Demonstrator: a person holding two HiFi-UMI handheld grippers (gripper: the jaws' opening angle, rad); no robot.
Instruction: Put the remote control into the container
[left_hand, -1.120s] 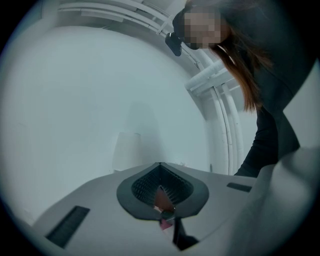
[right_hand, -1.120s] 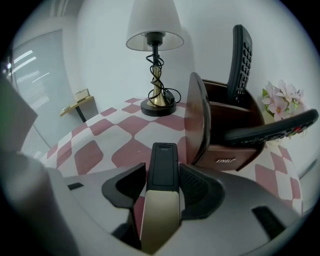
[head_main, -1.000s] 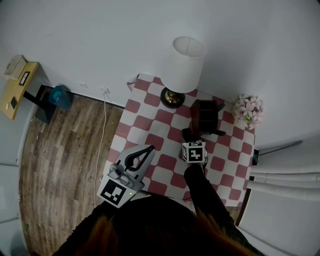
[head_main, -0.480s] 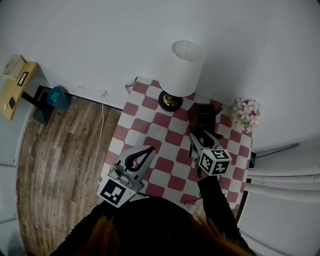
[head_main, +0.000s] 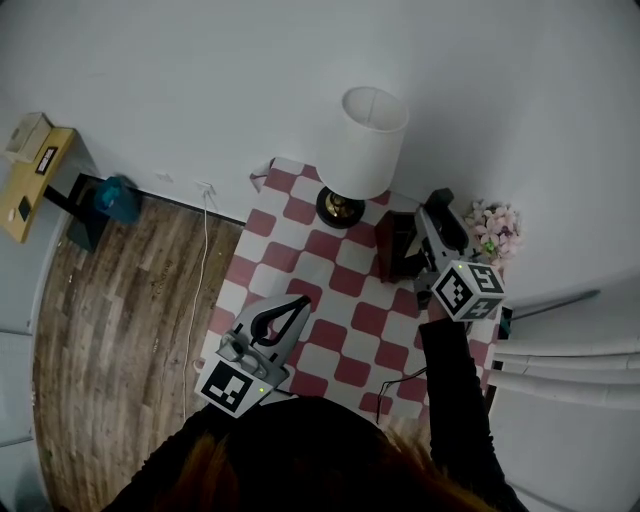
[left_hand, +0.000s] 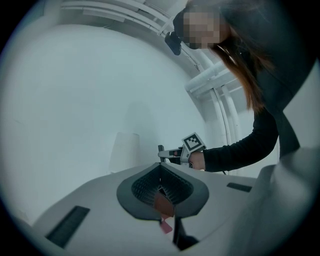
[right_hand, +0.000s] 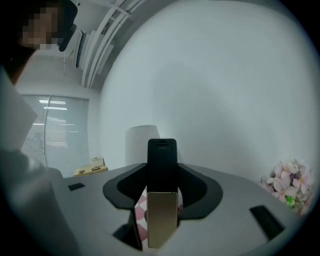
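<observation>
Right gripper view: clamping slim black-and-gold remote control (right_hand: 162, 210) upright between jaws of right gripper (right_hand: 162, 167). Left gripper (left_hand: 161, 174): pressing jaws together, nothing between.

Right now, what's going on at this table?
A person works with a handheld gripper in each hand. The right gripper has its fingers shut on the black-and-gold remote control, held level in the air close to the dark container on the checkered table, by the lamp. The remote is not in the container yet. The left gripper hovers over the table's near side, fingers together with nothing between them.
</observation>
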